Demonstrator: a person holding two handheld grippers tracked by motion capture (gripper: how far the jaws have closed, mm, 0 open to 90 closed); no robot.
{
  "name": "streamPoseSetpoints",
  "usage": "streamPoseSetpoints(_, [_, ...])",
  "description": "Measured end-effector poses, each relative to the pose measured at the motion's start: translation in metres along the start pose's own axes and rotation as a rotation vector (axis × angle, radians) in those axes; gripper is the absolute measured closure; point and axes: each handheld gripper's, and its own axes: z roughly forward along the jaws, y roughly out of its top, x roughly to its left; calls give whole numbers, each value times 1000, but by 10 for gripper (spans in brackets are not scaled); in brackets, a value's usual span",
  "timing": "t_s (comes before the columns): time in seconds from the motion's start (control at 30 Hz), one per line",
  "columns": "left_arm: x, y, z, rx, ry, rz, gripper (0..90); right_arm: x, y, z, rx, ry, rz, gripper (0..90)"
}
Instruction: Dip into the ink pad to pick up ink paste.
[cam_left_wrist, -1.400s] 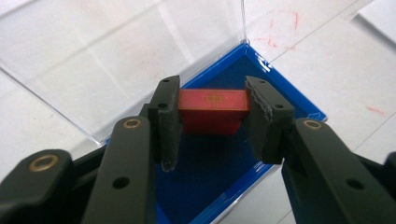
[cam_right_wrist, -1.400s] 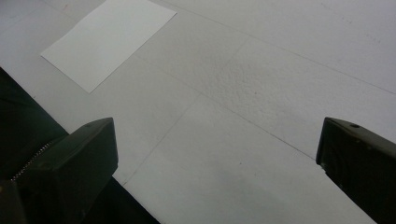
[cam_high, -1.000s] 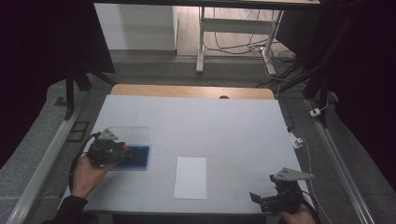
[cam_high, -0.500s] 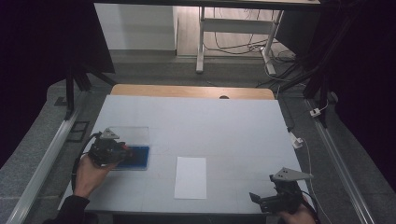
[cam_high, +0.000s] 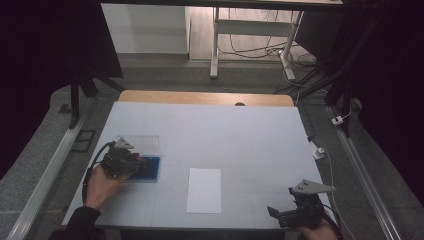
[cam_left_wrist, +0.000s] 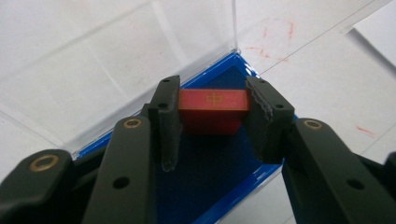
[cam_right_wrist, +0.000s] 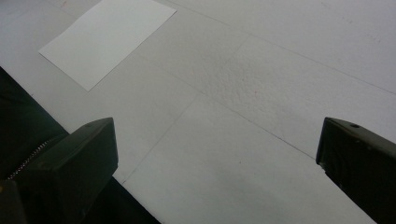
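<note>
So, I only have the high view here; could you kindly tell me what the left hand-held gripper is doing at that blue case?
Observer: The left hand-held gripper is shut on a small red block, above the blue tray.
Operator: Thank you. Is the block marked at all?
Observer: Yes, its top face carries a small gold cross-like symbol.
Operator: And the case's lid?
Observer: The clear lid stands open behind the block.

One red block (cam_left_wrist: 213, 112), one blue-lined box (cam_left_wrist: 219, 186) with one clear lid (cam_high: 138, 145), one white paper sheet (cam_high: 204, 190), one table (cam_high: 240, 130), two grippers.
</note>
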Motion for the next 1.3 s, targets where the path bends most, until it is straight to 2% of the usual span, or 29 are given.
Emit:
streamPoseSetpoints(0.17, [0, -1, 1, -4, -2, 11, 584, 0, 0, 0, 0, 0, -3, 0])
streamPoseSetpoints(0.4, [1, -2, 1, -6, -7, -4, 586, 0, 0, 0, 1, -2, -6, 0])
streamPoseSetpoints(0.83, [-11, -6, 3, -21, 59, 30, 589, 1, 0, 1, 5, -1, -6, 0])
streamPoseSetpoints(0.93, [-10, -7, 3, -24, 52, 14, 590, 1, 0, 1, 5, 0, -5, 0])
streamPoseSetpoints(1.03, [-4, -9, 3, -40, 13, -38, 590, 1, 0, 1, 6, 0, -5, 0])
streamPoseSetpoints(1.13, [0, -9, 3, -46, -9, -65, 590, 1, 0, 1, 6, -1, -5, 0])
streamPoseSetpoints(1.2, [-1, -9, 3, -43, -4, -58, 590, 1, 0, 1, 7, 0, -5, 0])
streamPoseSetpoints(1.3, [-6, -7, 3, -31, 29, -27, 590, 1, 0, 1, 7, 0, -4, 0])
